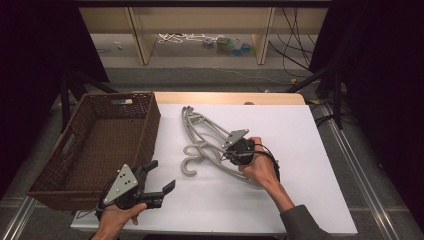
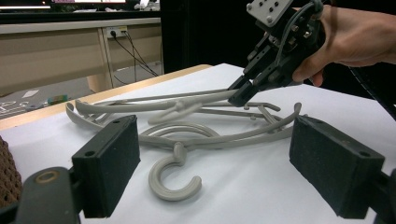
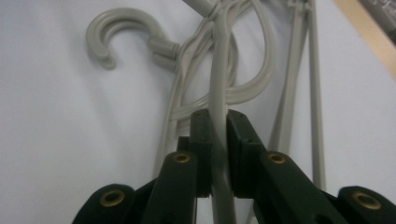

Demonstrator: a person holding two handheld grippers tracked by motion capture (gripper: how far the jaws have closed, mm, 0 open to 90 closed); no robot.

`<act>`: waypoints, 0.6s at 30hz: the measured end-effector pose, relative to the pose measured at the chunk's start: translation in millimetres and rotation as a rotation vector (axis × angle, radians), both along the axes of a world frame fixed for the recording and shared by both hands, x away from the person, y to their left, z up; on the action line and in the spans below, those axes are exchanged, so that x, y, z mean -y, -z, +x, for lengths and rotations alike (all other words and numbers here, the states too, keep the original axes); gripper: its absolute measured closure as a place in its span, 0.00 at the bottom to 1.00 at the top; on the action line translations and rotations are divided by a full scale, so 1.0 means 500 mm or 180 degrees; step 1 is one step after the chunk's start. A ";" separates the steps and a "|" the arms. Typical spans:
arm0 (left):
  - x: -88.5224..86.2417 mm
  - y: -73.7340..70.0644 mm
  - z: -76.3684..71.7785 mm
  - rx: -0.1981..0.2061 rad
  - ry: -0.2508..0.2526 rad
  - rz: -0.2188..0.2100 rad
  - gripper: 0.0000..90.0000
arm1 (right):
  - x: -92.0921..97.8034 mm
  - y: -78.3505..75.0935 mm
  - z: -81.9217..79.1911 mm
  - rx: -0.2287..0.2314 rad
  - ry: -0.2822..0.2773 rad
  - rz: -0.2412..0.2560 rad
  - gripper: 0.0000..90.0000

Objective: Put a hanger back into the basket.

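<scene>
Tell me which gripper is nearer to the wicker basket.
Left. The left gripper hovers open just off the wicker basket's near right corner; the right gripper is farther right, shut on a grey hanger mid-table.

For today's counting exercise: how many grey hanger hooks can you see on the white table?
2: one hook lies nearest the open left gripper; another sits behind, in the tangle of hangers. More may be hidden.

- Grey hangers (image 1: 210,142): smooth matt plastic.
- Basket (image 1: 105,145): brown woven wicker, rough.
- Table (image 1: 295,150): white, matt, smooth top; pale wood edge.
- Left gripper (image 2: 215,172): black pads (image 2: 109,163), matt, finely grained.
- Right gripper (image 3: 219,135): black jaws, brass-looking rivets.
</scene>
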State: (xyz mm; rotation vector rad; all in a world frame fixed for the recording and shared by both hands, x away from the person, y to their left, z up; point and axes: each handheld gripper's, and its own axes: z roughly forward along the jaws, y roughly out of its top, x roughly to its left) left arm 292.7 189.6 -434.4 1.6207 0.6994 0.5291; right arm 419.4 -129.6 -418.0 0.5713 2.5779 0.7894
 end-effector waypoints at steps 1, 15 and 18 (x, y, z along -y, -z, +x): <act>-0.001 0.000 0.001 0.0024 0.0022 0.0031 0.18 | 0.002 -0.003 0.000 0.0020 -0.0002 0.0003 0.92; 0.003 0.003 0.000 0.0002 0.0007 0.0116 0.18 | 0.038 -0.059 -0.024 0.0195 -0.0151 0.0233 0.92; 0.004 0.002 0.001 0.0007 -0.0015 0.0121 0.18 | 0.052 -0.070 -0.036 0.0188 -0.0201 0.0304 0.92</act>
